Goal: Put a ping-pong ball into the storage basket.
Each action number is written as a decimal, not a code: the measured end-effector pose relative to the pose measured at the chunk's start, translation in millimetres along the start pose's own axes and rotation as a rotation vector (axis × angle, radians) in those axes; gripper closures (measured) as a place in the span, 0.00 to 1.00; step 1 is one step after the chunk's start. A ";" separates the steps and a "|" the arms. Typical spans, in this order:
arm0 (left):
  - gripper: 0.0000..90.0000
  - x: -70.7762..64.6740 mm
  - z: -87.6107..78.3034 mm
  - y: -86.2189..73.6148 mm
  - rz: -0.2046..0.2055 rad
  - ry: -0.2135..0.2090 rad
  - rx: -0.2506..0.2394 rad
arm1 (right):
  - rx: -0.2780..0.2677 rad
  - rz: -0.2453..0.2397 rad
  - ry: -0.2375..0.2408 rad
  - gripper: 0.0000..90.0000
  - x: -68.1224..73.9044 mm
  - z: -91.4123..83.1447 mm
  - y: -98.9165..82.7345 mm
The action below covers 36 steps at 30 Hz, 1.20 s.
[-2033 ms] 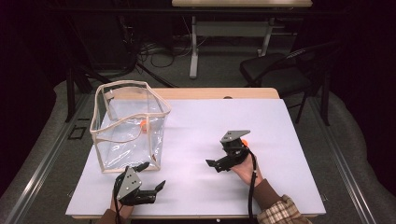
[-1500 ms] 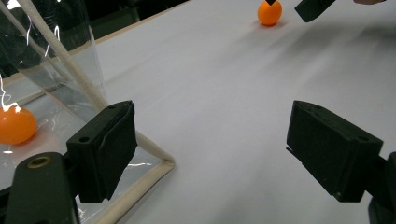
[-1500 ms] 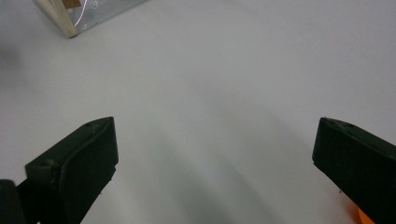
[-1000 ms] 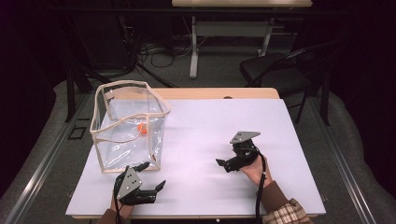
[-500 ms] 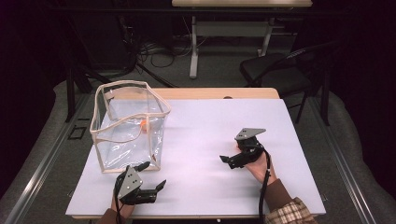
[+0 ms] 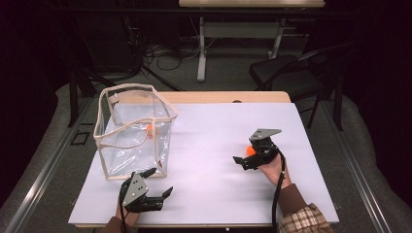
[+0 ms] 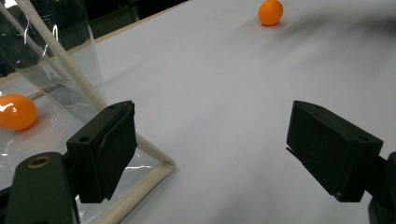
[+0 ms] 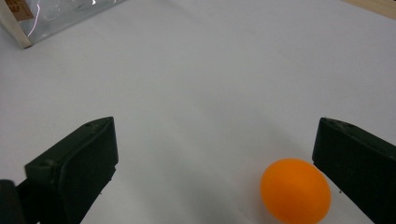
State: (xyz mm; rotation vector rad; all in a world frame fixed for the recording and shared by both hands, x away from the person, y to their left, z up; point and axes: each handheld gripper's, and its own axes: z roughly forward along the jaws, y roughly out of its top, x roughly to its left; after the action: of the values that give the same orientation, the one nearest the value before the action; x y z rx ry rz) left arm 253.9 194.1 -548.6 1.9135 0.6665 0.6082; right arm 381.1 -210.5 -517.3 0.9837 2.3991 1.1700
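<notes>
On the white surface (image 6: 204,145), toward its right side, a small orange ball (image 8: 295,190) lies between the wide-apart jaws of the right gripper (image 6: 247,160) — close to one jaw, not clamped. The left gripper (image 6: 158,187) sits at the near edge, jaws also apart, just beside the clear plastic bag with cream piping (image 6: 133,131) — a second orange ball (image 7: 16,112) rests inside it.

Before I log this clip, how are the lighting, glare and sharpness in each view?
High view: white table brightly lit, surroundings dark, picture soft. Left gripper view: white glare streaks on the clear bag, far table smeared, the ball inside the bag seen through film. Right gripper view: the loose orange ball is sharp between the open jaws of the right hand-held gripper, casting a faint shadow.
</notes>
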 end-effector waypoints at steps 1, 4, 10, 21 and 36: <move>0.18 0.0 0.1 0.0 0.002 0.000 -0.001 | 0.003 0.000 -0.001 0.00 -0.8 0.4 0.0; 0.18 0.1 -0.3 0.0 0.002 0.001 0.000 | 0.006 -0.002 -0.009 0.00 -2.8 0.1 0.9; 0.18 -0.1 0.1 0.0 0.004 -0.001 0.001 | -0.005 0.008 -0.021 0.00 -9.3 -3.7 1.2; 0.18 -0.2 0.0 0.0 0.003 -0.001 0.000 | 0.007 0.036 -0.050 0.00 -24.4 -3.4 -4.8; 0.18 0.6 0.4 -0.2 0.002 0.001 0.008 | 0.040 0.082 -0.069 0.00 -38.3 7.9 -10.0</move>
State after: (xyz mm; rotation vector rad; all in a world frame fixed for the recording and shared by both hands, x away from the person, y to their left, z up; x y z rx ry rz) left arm 254.6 194.3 -548.9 1.9212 0.6686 0.6086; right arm 408.3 -236.8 -531.1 1.1257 2.3574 1.1004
